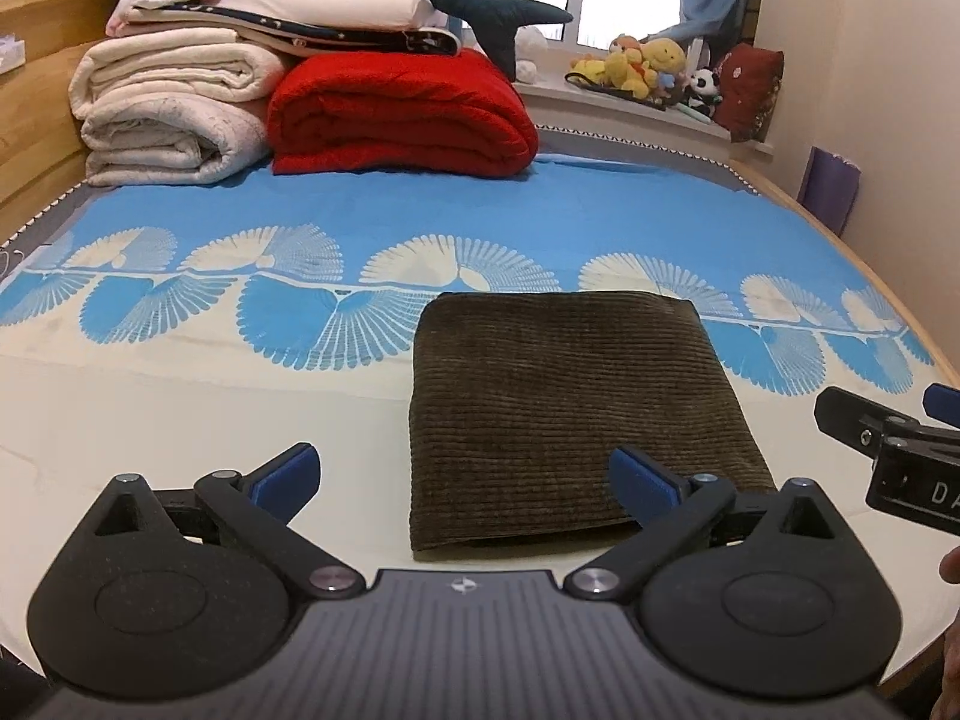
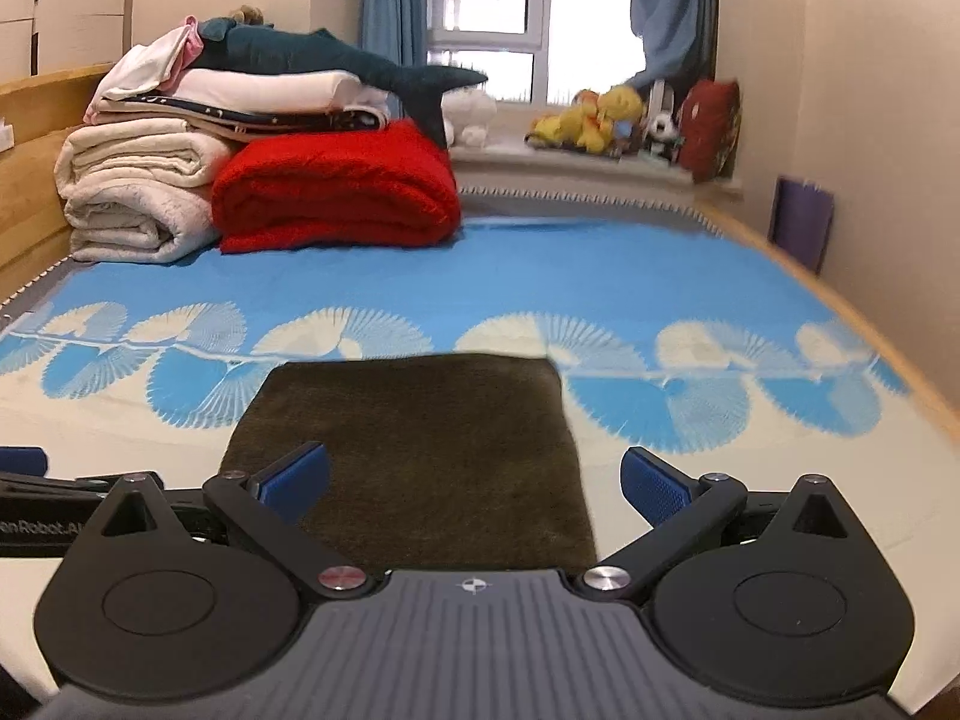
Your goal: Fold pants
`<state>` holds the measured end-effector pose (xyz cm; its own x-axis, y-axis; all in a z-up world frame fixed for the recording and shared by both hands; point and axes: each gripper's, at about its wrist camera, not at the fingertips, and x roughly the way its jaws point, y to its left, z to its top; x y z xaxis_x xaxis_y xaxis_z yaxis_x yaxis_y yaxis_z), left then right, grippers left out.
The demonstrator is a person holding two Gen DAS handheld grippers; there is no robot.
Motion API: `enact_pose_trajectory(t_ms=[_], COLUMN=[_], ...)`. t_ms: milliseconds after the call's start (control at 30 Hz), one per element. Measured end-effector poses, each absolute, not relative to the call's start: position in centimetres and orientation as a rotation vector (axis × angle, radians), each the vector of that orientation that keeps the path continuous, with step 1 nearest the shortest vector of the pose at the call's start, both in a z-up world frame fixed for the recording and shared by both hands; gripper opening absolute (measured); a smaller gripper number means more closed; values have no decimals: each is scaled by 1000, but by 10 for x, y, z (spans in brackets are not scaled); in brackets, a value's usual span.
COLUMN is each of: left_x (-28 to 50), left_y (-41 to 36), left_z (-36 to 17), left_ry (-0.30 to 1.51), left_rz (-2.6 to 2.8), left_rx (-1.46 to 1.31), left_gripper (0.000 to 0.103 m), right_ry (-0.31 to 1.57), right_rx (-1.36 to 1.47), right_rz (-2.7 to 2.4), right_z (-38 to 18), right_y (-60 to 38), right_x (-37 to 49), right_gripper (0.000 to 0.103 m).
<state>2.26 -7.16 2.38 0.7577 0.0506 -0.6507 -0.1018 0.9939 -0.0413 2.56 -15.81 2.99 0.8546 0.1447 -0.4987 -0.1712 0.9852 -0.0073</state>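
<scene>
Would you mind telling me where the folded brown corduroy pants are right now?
The folded brown corduroy pants lie flat on the blue-and-cream patterned bedsheet, near the bed's front edge, ahead of both open hand-held grippers and well in front of the red folded blanket.

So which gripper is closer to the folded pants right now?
Right. The right gripper hangs open over the pants' near edge; the left gripper, also open, sits off their left side.

At the right edge of the left wrist view, the right tongs [image 1: 888,414] carry white letters "DA", cut off. At the left edge of the right wrist view, the left tongs [image 2: 24,480] read "enRobot.A", partly cropped.
</scene>
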Motion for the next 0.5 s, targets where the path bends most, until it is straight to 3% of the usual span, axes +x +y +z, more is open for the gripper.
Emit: enact_pose_trajectory(t_ms=[500], left_x=[25], left_y=[-79], left_z=[15], left_ry=[734], left_rz=[68], left_rx=[-48], left_gripper=[103], right_ry=[538], right_rx=[-72], right_rz=[208], right_z=[28], right_y=[-155], right_x=[23], right_gripper=[102])
